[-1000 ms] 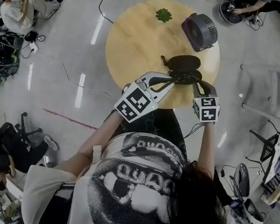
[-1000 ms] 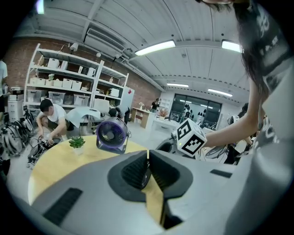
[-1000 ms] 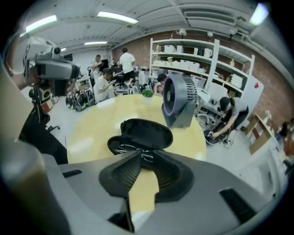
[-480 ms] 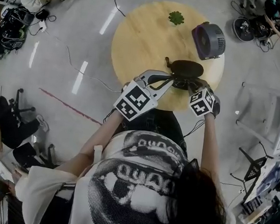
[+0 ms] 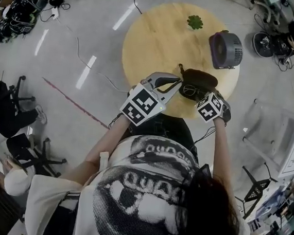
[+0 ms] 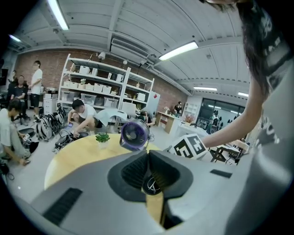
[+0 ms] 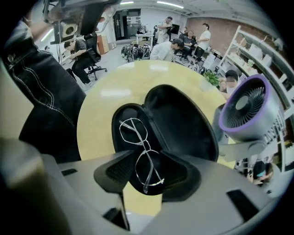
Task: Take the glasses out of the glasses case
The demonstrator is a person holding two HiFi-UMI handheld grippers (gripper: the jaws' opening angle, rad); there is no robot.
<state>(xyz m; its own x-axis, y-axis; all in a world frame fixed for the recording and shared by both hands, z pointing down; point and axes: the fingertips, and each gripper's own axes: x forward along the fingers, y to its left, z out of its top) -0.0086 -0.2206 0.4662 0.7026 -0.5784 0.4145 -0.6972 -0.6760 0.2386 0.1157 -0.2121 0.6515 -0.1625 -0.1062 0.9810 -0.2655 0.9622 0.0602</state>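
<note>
Glasses (image 7: 140, 151) are seen lying in the open glasses case (image 7: 183, 119) on the table (image 5: 154, 43). Right tongs (image 7: 147, 170) are pointed down over them, jaws opening wide, pads clear of the frame. Left tongs (image 6: 148, 158) are closed narrowly on the case's edge.

shirt (image 5: 145, 191): white, black halftone print (short sleeves) | trousers (image 5: 166, 127): black | left tongs (image 5: 180, 82), right tongs (image 7: 147, 172): grey, marker cubes (image 5: 143, 105)
</note>
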